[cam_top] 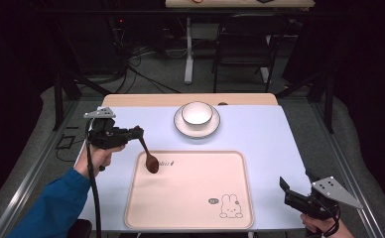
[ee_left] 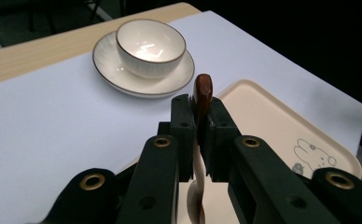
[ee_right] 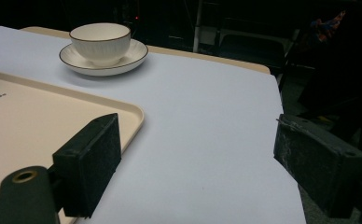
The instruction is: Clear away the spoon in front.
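My left gripper (cam_top: 137, 133) is shut on the handle of a brown wooden spoon (cam_top: 150, 157), whose bowl hangs down over the far left corner of the beige tray (cam_top: 190, 213). In the left gripper view the spoon handle (ee_left: 202, 95) stands clamped between the two black jaws. A white bowl (cam_top: 197, 113) sits on a white saucer (cam_top: 180, 127) beyond the tray. My right gripper (cam_top: 293, 192) stays open at the table's near right corner, with nothing between its pads (ee_right: 91, 161).
A pale blue mat (cam_top: 260, 139) covers the table, with bare wood (cam_top: 131, 100) showing along the far edge. The tray (ee_right: 39, 126) has a rabbit drawing (cam_top: 228, 206) near its front right. A chair (cam_top: 244, 44) and table legs stand beyond.
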The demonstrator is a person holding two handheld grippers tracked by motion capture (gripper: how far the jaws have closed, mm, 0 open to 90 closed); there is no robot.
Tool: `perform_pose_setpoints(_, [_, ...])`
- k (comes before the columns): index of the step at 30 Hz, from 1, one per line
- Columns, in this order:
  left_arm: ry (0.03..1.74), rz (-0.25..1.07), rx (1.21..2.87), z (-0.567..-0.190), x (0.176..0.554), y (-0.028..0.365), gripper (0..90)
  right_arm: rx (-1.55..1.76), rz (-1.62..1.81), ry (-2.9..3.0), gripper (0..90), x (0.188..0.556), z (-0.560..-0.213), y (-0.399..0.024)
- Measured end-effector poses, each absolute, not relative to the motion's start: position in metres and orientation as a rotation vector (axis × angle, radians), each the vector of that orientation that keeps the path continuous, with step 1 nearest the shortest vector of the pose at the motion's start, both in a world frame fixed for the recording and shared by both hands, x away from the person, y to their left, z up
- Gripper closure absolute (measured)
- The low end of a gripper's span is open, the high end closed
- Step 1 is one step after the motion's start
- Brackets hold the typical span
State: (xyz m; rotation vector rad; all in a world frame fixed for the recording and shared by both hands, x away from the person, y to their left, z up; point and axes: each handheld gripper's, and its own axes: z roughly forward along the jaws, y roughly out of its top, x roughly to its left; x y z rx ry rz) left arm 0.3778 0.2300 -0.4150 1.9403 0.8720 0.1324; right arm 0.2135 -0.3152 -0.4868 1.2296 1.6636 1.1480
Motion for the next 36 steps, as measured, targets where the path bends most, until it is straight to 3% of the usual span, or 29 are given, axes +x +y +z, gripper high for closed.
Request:
perform_pose_setpoints(21, [0.884, -0.063, 2.018, -0.450, 0.378, 0.224, 84.2, 1.226, 1.146, 1.667, 14.2, 0.214, -0.487, -0.315])
perform_pose_setpoints(36, [0.947, 0.012, 1.978, -0.478, 0.384, 0.224, 79.3, 1.228, 1.138, 1.666, 14.1, 0.214, -0.487, -0.315])
